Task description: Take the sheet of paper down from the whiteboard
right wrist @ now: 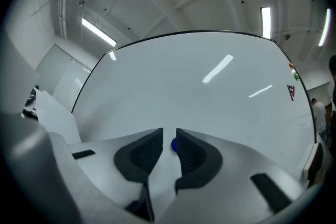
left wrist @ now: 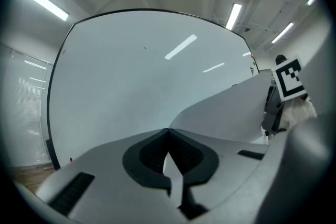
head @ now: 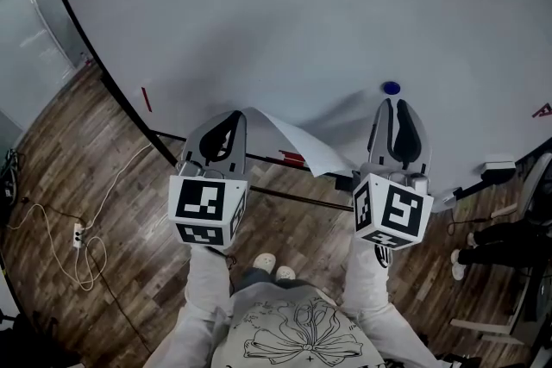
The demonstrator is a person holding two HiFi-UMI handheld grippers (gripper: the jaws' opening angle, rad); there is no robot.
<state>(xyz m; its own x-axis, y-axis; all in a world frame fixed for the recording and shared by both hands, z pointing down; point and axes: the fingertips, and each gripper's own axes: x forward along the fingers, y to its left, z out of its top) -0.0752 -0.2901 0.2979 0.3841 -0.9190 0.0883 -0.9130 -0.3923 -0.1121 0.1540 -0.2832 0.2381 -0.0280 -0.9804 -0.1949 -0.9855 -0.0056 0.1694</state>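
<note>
Head view: your left tongs (head: 236, 116) sit at the lower left part of the whiteboard (head: 302, 4), clamped on the left corner of the sheet of paper (head: 297, 142). The sheet curls away from the board and sags toward the right between both tools. Your right tongs (head: 394, 104) point at the blue magnet (head: 391, 87), tips just short of it. Wood floor (head: 86, 151) below, with a cable (head: 78, 241) lying on it.

Left gripper view: the left tongs (left wrist: 168, 131) are pinched together at the tips with the sheet (left wrist: 231, 107) between the pads; it runs off to the right in front of the whiteboard (left wrist: 131, 76). The marker cube (left wrist: 289, 78) of your right tool shows at the right edge.

Right gripper view: the right tongs (right wrist: 169, 136) are narrow, a slim gap, gripping nothing. The magnet (right wrist: 173, 145) shows through the gap at the tips, and I can't tell whether they touch it. The sheet (right wrist: 52, 113) is at far left.
</note>
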